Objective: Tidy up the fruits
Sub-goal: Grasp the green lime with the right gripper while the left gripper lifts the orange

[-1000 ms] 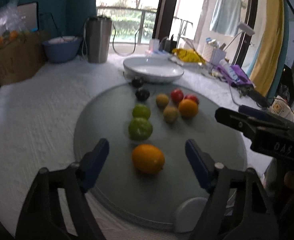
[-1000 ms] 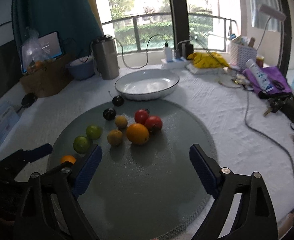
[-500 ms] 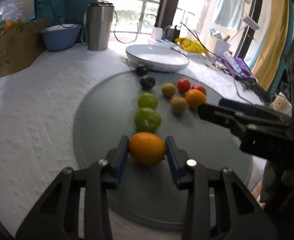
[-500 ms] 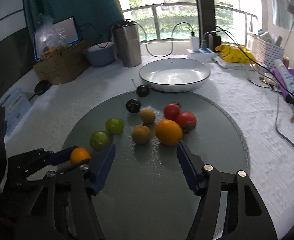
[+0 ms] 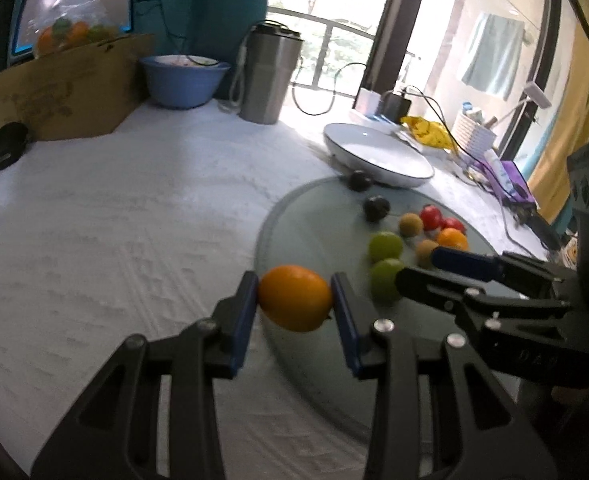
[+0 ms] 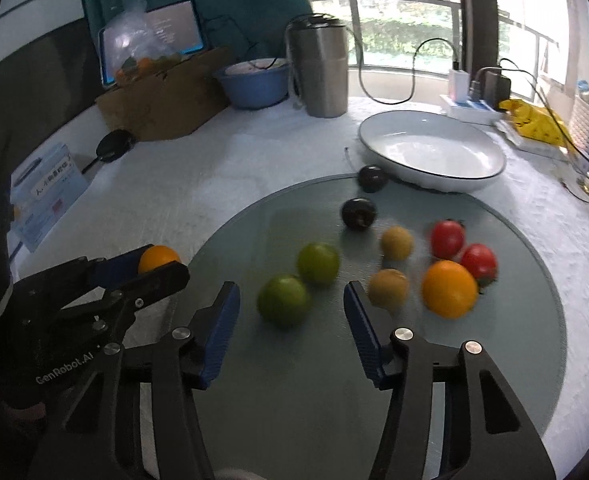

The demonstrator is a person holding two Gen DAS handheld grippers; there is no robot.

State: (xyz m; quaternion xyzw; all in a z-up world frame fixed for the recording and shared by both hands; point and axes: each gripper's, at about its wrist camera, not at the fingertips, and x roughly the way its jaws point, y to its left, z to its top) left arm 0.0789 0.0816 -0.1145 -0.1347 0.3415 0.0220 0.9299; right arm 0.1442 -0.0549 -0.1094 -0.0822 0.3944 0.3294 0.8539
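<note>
My left gripper [image 5: 294, 294] is shut on an orange [image 5: 294, 298] and holds it over the left rim of the round glass disc [image 5: 314, 220]. In the right wrist view that orange [image 6: 158, 258] shows at the far left between the left gripper's fingers. My right gripper [image 6: 290, 296] hangs low over the disc [image 6: 514, 320], jaws closing, with the nearer green lime [image 6: 284, 306] just ahead between its blue pads, untouched. A second lime [image 6: 318, 262], two dark plums [image 6: 358, 212], two brownish-yellow fruits [image 6: 388, 288], two red tomatoes [image 6: 447, 238] and another orange [image 6: 448, 294] lie beyond.
A white oval dish [image 6: 430, 152] stands behind the disc, one plum [image 6: 371, 178] against it. Farther back are a steel tumbler [image 6: 322, 72], a blue bowl [image 6: 252, 82], a cardboard box [image 6: 162, 96] with bagged fruit, and cables and a power strip [image 6: 470, 106] at right.
The left gripper closed on the near orange and carried it left toward the disc's edge. The right gripper swung left from the orange-and-tomato group to the limes, its jaws narrowing.
</note>
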